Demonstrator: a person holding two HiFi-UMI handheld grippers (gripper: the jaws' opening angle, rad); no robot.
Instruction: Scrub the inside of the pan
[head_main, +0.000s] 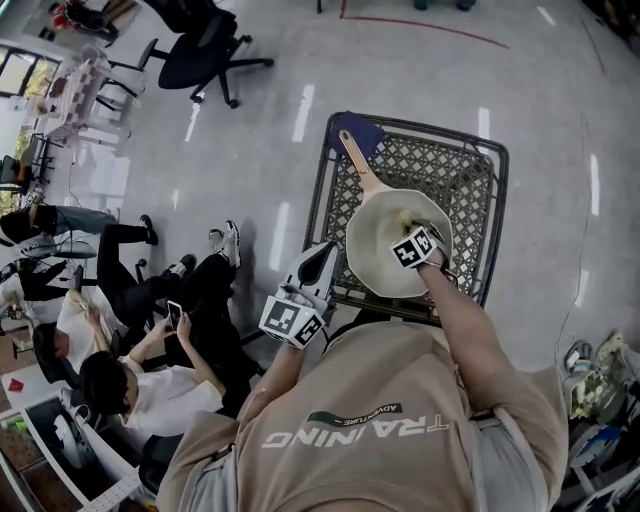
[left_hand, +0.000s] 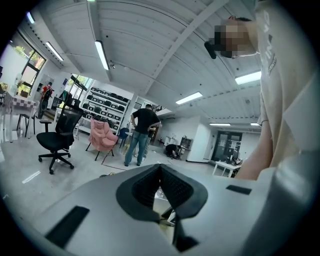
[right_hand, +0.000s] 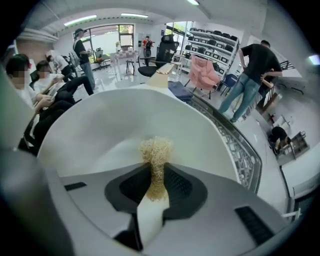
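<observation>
We judge the scrubbing to be under way: our right gripper (right_hand: 157, 169) has its jaws clamped on a straw-coloured scrubber (right_hand: 156, 149), whose tuft points into the cream pan (head_main: 375, 255) on the mesh table (head_main: 455, 165). We cannot tell whether it touches the pan floor. Next we would press it down and sweep round the bowl, which may slide unless steadied by its wooden handle (head_main: 356, 162), pointing to 11 o'clock. Our left gripper (left_hand: 160, 170), jaws together on nothing, hangs at the pan's 8 o'clock. Seated people (head_main: 130, 330) at 9 o'clock are well apart from the pan.
</observation>
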